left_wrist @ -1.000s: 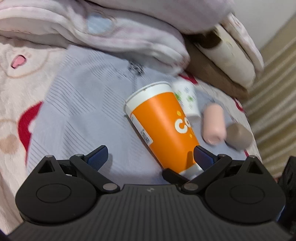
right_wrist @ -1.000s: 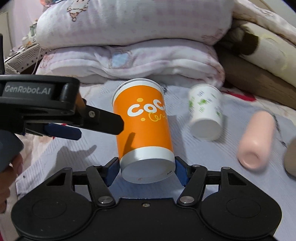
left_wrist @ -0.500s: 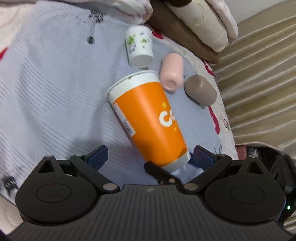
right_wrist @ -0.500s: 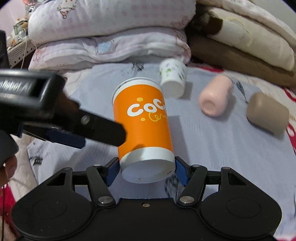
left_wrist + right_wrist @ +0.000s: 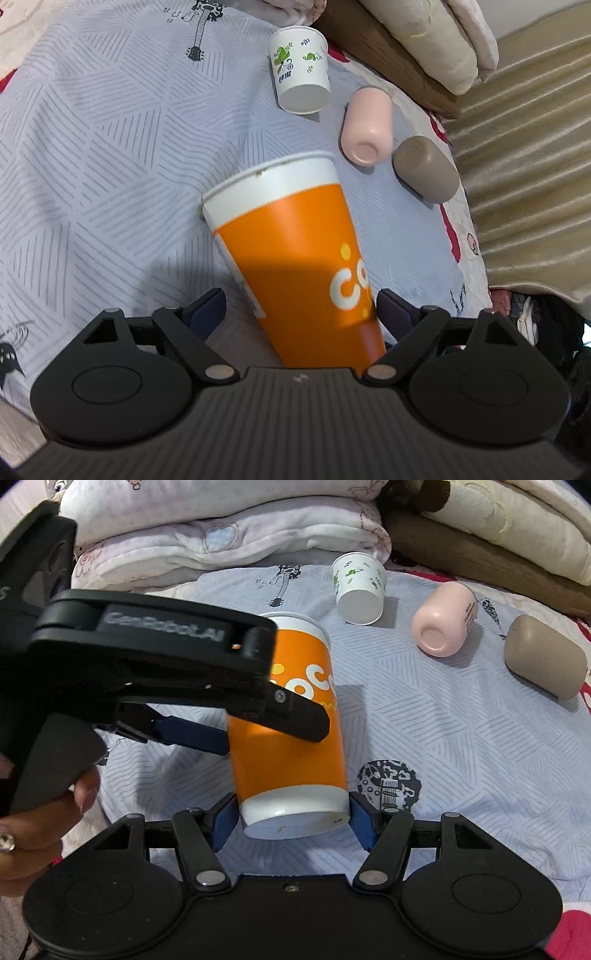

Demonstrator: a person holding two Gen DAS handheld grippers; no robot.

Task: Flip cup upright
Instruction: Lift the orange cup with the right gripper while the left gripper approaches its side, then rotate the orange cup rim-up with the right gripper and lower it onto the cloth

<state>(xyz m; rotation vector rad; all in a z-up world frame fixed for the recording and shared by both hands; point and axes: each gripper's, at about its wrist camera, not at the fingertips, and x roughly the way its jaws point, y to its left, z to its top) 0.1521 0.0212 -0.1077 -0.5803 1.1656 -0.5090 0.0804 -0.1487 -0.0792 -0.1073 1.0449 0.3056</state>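
Observation:
A large orange paper cup (image 5: 291, 734) with a white rim and white base is held above the grey patterned sheet (image 5: 461, 746). My right gripper (image 5: 293, 818) is shut on its white base, rim pointing away. The cup also shows in the left wrist view (image 5: 299, 251), lying between the fingers of my left gripper (image 5: 301, 308), which is open around its orange body with gaps on both sides. The left gripper's body (image 5: 147, 664) crosses in front of the cup in the right wrist view.
Three other cups lie on their sides on the sheet: a small white cup with green print (image 5: 358, 589), a pink cup (image 5: 445, 618) and a brown cup (image 5: 545, 655). Folded blankets and pillows (image 5: 229, 535) are stacked behind. A beige curtain (image 5: 524, 147) hangs at the right.
The left gripper has moved in over the orange cup, so the cup now sits between its open fingers. The right gripper has kept hold of the cup's base and lifted slightly.

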